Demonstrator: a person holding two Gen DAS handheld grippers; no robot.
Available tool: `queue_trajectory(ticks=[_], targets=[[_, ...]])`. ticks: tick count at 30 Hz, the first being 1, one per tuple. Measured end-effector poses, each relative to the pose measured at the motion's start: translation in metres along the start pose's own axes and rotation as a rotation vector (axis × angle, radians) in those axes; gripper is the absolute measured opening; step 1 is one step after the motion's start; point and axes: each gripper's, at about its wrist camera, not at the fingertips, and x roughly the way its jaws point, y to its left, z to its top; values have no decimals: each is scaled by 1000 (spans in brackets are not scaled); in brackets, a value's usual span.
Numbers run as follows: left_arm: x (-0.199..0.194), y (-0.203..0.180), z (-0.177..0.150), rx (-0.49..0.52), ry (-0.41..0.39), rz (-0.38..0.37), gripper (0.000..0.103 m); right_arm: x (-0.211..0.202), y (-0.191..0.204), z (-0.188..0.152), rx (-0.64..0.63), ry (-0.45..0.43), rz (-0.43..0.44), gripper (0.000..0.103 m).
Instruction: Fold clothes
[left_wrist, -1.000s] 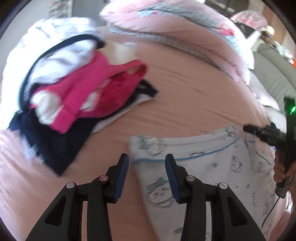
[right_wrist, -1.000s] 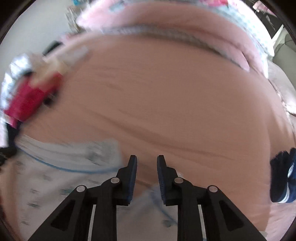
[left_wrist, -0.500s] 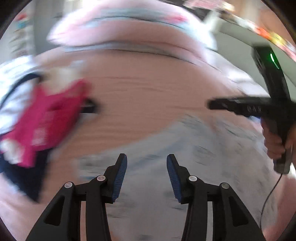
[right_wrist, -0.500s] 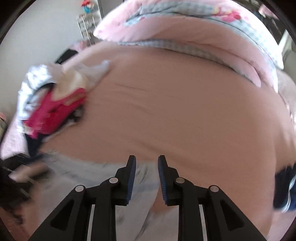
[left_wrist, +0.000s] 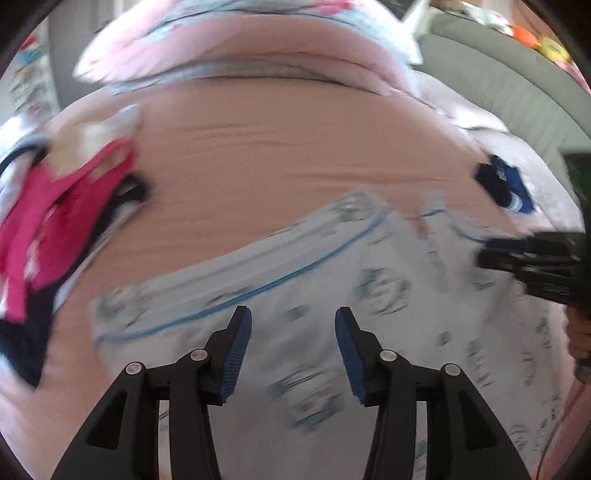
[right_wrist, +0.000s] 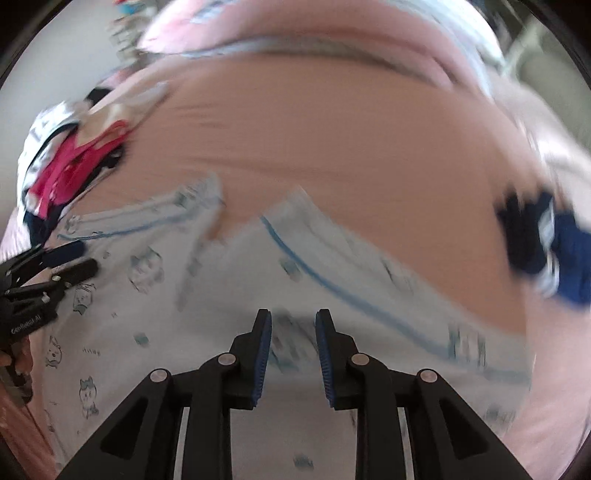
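Left claw (left_wrist: 293, 350) is hanging over the pale printed pants (left_wrist: 332, 295) with its jaws apart and opening wider, nothing pinched, just cloth showing in the gap below. Right claw (right_wrist: 293, 354) has its jaws a little apart over the same pants (right_wrist: 240, 295), also empty as far as I can tell through the blur. The pants lie spread on the pink bed sheet (left_wrist: 295, 147), waistband with the blue line (left_wrist: 258, 284) toward the far side, well clear of the messy pile of clothes (left_wrist: 55, 221) on the left and the dark blue folded thing (left_wrist: 506, 184) on the right. My guess is they're lining up the next fold, so I'd grab both layers right at an edge, one claw per corner, lift together and keep the cloth taut so it doesn't bunch.
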Motion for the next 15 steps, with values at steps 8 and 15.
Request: queue_trajectory(ticks=[8, 15], targets=[[66, -37, 55, 189, 93, 54, 46, 47, 16, 38, -86, 24, 4, 24], [51, 12, 86, -7, 27, 26, 47, 38, -14, 52, -13, -64, 81, 24]])
